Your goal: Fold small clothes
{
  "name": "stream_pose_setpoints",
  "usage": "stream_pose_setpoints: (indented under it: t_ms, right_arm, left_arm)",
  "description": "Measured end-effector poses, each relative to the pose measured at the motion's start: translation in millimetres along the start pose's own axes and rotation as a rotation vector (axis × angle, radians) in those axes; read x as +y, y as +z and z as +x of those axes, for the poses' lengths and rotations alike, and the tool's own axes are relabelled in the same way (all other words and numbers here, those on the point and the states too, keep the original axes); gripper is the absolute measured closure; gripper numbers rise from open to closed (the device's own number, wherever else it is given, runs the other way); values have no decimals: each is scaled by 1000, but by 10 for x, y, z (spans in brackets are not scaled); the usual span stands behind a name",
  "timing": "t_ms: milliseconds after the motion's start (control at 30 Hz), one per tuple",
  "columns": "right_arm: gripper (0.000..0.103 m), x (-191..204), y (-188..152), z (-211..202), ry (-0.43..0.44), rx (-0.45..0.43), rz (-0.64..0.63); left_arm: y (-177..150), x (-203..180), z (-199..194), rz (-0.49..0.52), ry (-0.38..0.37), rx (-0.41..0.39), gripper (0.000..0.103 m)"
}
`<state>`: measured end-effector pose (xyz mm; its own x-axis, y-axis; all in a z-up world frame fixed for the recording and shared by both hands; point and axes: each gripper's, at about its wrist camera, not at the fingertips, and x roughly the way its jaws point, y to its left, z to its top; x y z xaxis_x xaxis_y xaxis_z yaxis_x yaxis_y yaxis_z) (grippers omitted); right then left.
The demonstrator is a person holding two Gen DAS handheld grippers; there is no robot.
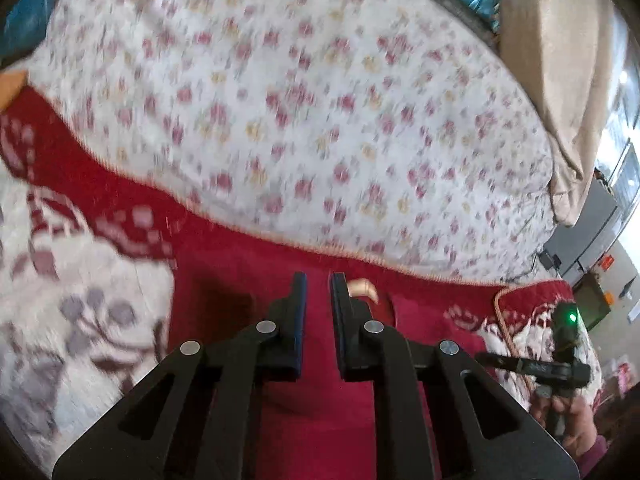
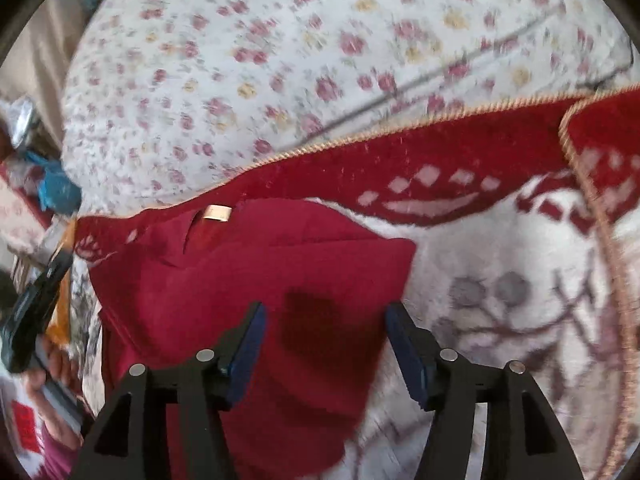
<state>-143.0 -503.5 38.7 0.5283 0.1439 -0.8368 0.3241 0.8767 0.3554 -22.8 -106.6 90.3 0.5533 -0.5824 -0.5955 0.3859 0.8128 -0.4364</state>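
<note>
A dark red garment (image 2: 256,280) lies on a red and white blanket (image 2: 500,280), partly folded, with a small beige label (image 2: 217,213) near its far edge. My right gripper (image 2: 324,316) hovers just above its near part, jaws wide apart and empty. In the left wrist view the same garment (image 1: 316,400) lies under my left gripper (image 1: 318,284), whose jaws stand a narrow gap apart with nothing between them. The beige label (image 1: 362,288) shows just past the right finger. The right gripper's body (image 1: 560,360) shows at the right edge.
A white floral bedspread (image 1: 300,100) covers the far half of the bed beyond the blanket's corded edge (image 2: 360,136). A beige curtain (image 1: 560,80) hangs at the far right. The left gripper's body (image 2: 32,312) and hand show at the right view's left edge.
</note>
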Motion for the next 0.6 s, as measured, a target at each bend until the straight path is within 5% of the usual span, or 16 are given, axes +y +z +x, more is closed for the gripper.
stream_pose_setpoints:
  t_ms: [100, 133, 167, 367, 433, 500, 567, 600]
  right_arm:
    - [50, -11, 24, 170, -22, -10, 36]
    - [81, 16, 46, 165, -42, -50, 25]
    - [92, 41, 73, 151, -74, -78, 4]
    - [95, 117, 203, 149, -287, -166, -144]
    - [95, 33, 219, 164, -225, -138, -104]
    - [95, -38, 219, 40, -179, -154, -49]
    - [86, -57, 207, -113, -148, -161, -28]
    - [63, -38, 193, -171, -143, -162, -24]
  left_arm:
    - [-113, -56, 171, 20, 14, 66, 92]
    - [-136, -84, 203, 36, 20, 77, 92]
    - [-149, -103, 213, 45, 23, 82, 92]
    - [-168, 18, 235, 25, 113, 101, 92]
    - [-150, 151, 232, -26, 133, 122, 84]
    - [-129, 239, 202, -64, 132, 123, 60]
    - [-109, 261, 166, -84, 111, 113, 53]
    - [-102, 245, 161, -81, 95, 112, 52]
